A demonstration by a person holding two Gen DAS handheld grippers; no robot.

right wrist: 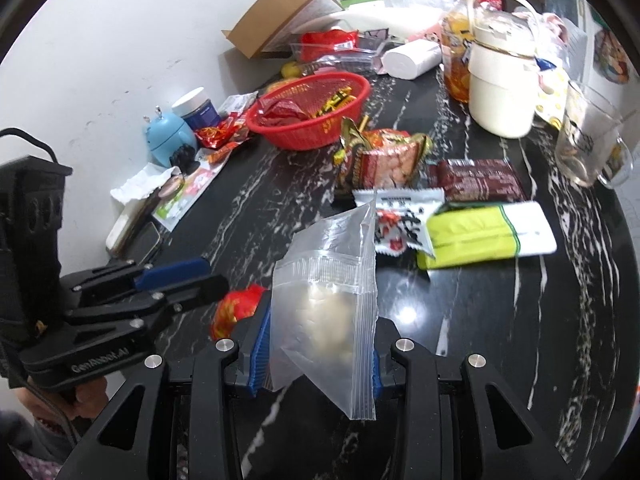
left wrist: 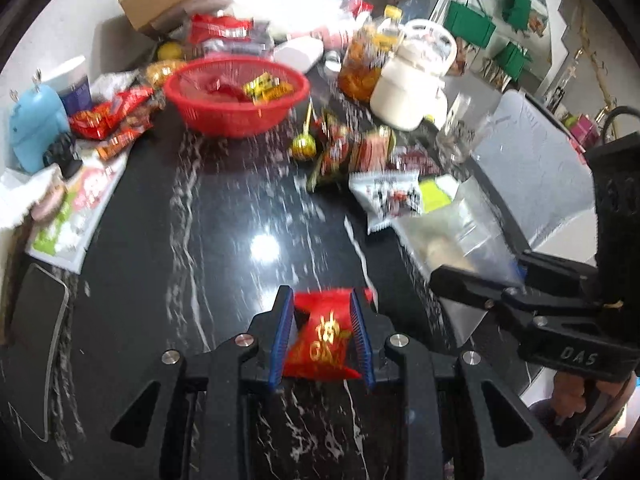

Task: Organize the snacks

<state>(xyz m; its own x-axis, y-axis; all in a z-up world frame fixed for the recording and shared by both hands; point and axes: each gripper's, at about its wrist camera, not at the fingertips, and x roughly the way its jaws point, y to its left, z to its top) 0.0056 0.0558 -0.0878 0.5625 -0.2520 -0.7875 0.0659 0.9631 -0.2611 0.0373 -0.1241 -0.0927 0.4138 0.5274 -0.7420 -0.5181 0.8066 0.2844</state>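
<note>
Left wrist view shows the left tool (left wrist: 323, 336) closest, its two blue pads squeezed on one small red snack packet (left wrist: 320, 340) with gold letters. The packet sits low over the black desk (left wrist: 224, 240). Just to the right of that packet, the right tool (left wrist: 452, 280) comes in from the side.

Right wrist view shows the right tool (right wrist: 316, 344) pinching one clear zip bag (right wrist: 332, 292) with something pale inside. The red packet (right wrist: 236, 312) is just left of the bag, with the left tool (right wrist: 200, 276) next to it.

Behind the zip bag lie four snacks close together: one white packet (right wrist: 400, 220) touching the bag, one yellow-green pack (right wrist: 488, 236) to its right, one dark brown bar (right wrist: 480, 180) behind that, and one bag of nuts (right wrist: 384, 160) with a gold edge. One empty glass mug (right wrist: 588, 148) stands far right of them.

Farther back from the bag is one red basket (right wrist: 312, 112) holding a few snacks; I cannot count them. Right of the basket stands one cream pot (right wrist: 504, 92) with one orange jar (right wrist: 456, 60) behind it. Left of the basket are more red packets (right wrist: 220, 136), one blue toy (right wrist: 168, 136) and one dark blue tub (right wrist: 198, 108). One brown box (right wrist: 280, 12) lies farthest back.
</note>
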